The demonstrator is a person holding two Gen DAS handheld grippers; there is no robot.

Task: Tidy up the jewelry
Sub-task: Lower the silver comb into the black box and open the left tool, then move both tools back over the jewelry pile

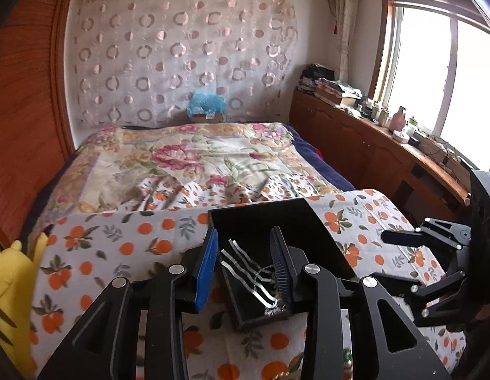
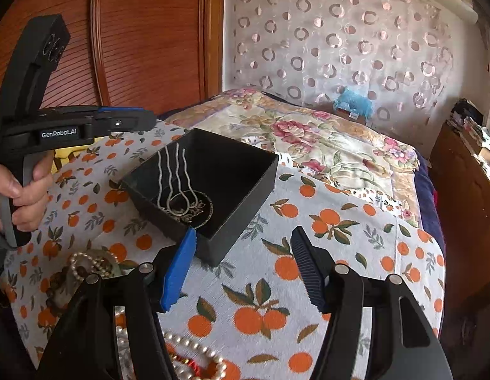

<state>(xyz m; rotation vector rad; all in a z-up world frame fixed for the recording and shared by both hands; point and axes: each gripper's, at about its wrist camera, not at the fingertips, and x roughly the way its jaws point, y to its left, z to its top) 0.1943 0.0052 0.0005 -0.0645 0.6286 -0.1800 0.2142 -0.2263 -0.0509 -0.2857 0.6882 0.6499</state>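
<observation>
On the orange-print cloth point(image 2: 308, 285) spread over the bed's near end sits an open black box point(image 2: 245, 186), the place where the jewelry is being gathered. Two wavy silver hairpins point(image 2: 173, 174) lie inside it, prongs leaning up the far-left wall, with a dark ring-shaped piece point(image 2: 197, 210) on the floor beside their bends. Leaning them on the wall probably keeps the long pins from tangling with what lies flat.

Over the box's left corner hangs the left gripper point(image 1: 245, 266), which a hand point(image 2: 20, 196) grips by the handle; its fingers stand partly apart with the hairpins visible between them in the left wrist view, but neither pad presses on the pins, so nothing is held. That fits a release: the pins look set down and freed.

Nearer the viewer, the right gripper point(image 2: 245, 272) hovers above the cloth by the box's near corner, its fingers point(image 2: 178, 272) spread wide and empty. Placed there, it seems ready to reach for the next piece or steady the box.

Unsorted items remain outside: pearl strands point(image 2: 96, 262) heaped at the cloth's near-left edge, more pearls with something red point(image 2: 191, 364) below the right gripper. I judge the sorting well short of done.
</observation>
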